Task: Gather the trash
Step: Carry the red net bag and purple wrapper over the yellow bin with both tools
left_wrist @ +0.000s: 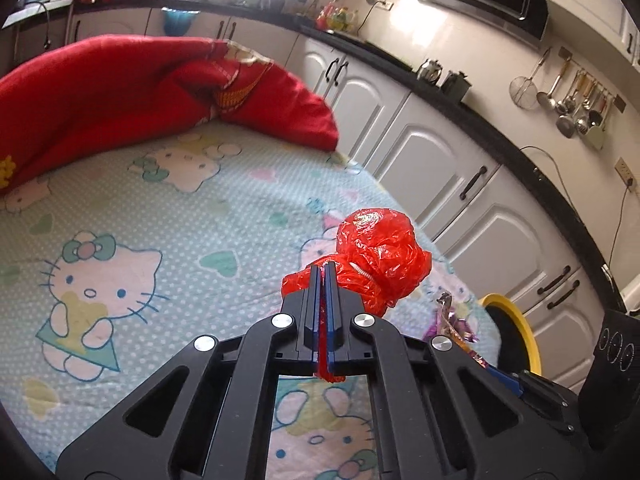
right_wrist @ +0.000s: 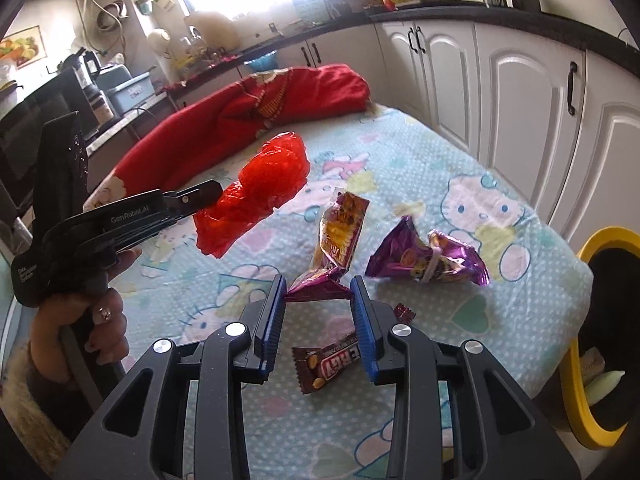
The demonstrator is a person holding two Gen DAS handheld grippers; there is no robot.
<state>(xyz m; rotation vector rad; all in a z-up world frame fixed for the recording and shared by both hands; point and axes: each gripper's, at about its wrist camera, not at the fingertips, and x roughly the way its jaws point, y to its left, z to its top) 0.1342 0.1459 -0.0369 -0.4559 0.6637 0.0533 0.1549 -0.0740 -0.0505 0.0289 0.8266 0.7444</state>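
Note:
My left gripper [left_wrist: 325, 270] is shut on a crumpled red plastic bag [left_wrist: 380, 256], which hangs above the cartoon-cat tablecloth [left_wrist: 180, 220]. The right wrist view shows the same gripper [right_wrist: 214, 192] at the left, with the red bag [right_wrist: 260, 188] in the air. My right gripper [right_wrist: 318, 294] has its blue pads pressed on the lower end of a purple and yellow snack wrapper [right_wrist: 340, 232] that stands up between them. A knotted purple wrapper [right_wrist: 428, 260], a brown chocolate bar wrapper [right_wrist: 328, 368] and a small red candy wrapper [right_wrist: 404, 314] lie on the cloth.
A yellow-rimmed bin [right_wrist: 576, 400] with some rubbish inside stands past the table's right edge, also in the left wrist view as the bin [left_wrist: 520, 328]. A red blanket [right_wrist: 248, 120] is bunched at the far end. White cabinets [right_wrist: 520, 100] run along the right.

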